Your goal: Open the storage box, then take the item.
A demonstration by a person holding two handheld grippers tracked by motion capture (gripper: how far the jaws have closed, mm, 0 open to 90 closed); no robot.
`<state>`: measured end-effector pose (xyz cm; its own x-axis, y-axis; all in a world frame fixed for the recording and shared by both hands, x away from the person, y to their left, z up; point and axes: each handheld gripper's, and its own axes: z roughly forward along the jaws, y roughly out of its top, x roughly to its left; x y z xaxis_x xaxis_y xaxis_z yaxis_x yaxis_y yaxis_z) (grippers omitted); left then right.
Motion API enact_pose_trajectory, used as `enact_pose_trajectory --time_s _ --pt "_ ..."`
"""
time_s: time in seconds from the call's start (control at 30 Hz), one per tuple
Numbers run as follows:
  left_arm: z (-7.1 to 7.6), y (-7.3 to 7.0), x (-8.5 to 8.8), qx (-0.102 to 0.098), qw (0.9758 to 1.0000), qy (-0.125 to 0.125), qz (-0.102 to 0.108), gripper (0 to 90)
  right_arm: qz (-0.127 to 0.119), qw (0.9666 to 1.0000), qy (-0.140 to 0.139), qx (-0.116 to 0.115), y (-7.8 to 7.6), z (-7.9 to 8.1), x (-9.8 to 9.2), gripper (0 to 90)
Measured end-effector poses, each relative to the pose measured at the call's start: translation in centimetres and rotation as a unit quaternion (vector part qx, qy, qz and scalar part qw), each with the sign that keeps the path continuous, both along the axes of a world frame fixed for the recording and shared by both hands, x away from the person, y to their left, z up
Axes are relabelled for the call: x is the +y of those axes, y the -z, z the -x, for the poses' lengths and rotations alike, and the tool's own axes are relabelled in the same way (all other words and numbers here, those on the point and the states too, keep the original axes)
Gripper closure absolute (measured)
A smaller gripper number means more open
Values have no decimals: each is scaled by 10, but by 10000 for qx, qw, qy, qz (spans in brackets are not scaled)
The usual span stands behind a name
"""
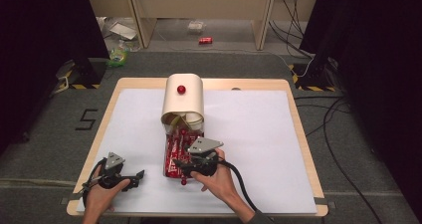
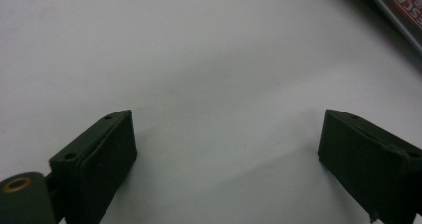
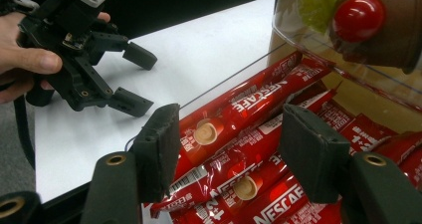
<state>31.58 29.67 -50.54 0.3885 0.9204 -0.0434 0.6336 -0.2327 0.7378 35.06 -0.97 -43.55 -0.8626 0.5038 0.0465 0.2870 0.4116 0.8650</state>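
Sachets: red Nescafe sticks [image 3: 239,109] lie in a clear tray [image 1: 175,157] at the worktop's [image 1: 259,129] centre, long axes running near to far.
Dispenser: cream cover [image 1: 183,103] with red knob [image 1: 181,89] over the tray's far end.
Right claw [image 3: 226,154]: released, jaws straddling the sticks, over the tray's near end.
Left claw [image 1: 141,174]: released, above bare white worktop, left of the tray.

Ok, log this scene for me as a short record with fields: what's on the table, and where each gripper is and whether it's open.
surface: white sheet on a wooden table
container: clear box of red Nescafe sticks, beige roll-top lid raised, red knob
left gripper: open, over bare sheet left of the box, holding nothing
right gripper: open, jaws either side of a top stick, not closed on it
floor behind table: red can
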Motion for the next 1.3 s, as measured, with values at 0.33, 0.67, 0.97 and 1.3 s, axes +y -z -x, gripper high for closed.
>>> enact_pose_trajectory --time_s 0.33,0.67,0.97,1.3 --pt "0 0 0 -1 10000 -1 -1 73 62 10000 -40 19 1 -4 6 434" --pt "0 0 0 -3 10000 2 5 73 179 9997 -142 18 2 -4 11 475" --pt "0 0 0 -3 10000 4 -12 72 278 9995 -113 47 1 -5 18 481" --pt "0 0 0 -3 10000 4 -12 72 567 9981 114 229 8 -11 30 421"
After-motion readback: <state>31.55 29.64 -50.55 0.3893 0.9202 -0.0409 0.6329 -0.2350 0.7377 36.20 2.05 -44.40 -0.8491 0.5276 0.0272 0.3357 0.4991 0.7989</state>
